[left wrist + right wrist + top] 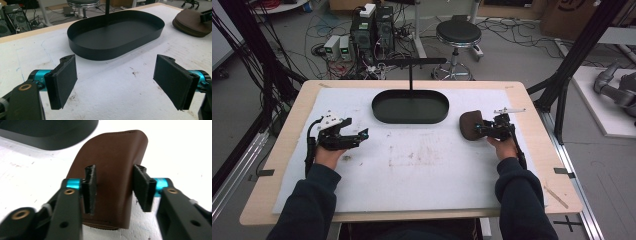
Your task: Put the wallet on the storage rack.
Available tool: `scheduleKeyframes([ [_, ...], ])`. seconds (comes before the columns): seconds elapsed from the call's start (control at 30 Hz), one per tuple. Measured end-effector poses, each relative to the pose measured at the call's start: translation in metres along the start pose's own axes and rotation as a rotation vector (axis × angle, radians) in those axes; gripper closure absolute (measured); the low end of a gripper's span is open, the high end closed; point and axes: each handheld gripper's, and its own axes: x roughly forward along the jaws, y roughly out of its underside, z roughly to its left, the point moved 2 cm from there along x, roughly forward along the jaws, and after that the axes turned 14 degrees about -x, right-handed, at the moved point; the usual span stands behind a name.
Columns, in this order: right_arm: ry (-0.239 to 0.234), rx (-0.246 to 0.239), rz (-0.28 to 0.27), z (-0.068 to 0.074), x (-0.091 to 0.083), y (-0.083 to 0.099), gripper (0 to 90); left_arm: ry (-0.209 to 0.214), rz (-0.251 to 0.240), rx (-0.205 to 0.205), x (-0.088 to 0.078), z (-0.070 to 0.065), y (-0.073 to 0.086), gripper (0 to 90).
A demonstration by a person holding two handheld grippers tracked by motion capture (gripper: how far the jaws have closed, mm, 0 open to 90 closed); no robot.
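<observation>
Right tongs are straddling a brown leather pouch, jaws not clearly gripping it. Left tongs are gaping wide, black oval metal tray lying ahead.

Black tray at twelve o'clock; brown pouch at three. White mat (faintly stained) on a pale wood table. Jaws black, teal-collared.

High view looks down overhead; both close gripper views share the tray.
</observation>
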Motion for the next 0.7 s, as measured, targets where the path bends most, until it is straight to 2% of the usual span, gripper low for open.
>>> scheduleKeyframes([
  [0.13, 0.005, -0.067, -0.035, 0.005, -0.007, -0.005, 67.0, 0.0, 0.001, 0.002, 0.0, 0.0, 0.0, 18.8],
  [0.3, 0.009, -0.155, -0.081, 0.013, -0.009, -0.01, 66.7, 0.0, 0.004, 0.006, 0.0, 0.0, 0.0, 18.8],
  [0.5, 0.006, -0.158, -0.096, 0.015, -0.006, -0.01, 62.2, 0.003, 0.008, 0.009, 0.001, -0.001, 0.0, 18.8],
  [0.57, 0.012, -0.151, -0.088, 0.014, -0.005, -0.01, 61.8, 0.003, 0.008, 0.008, 0.001, -0.002, 0.001, 18.8],
  [0.7, 0.019, -0.111, -0.046, 0.01, -0.001, -0.006, 54.6, 0.003, 0.01, 0.009, 0.001, -0.002, 0.001, 18.9],
])
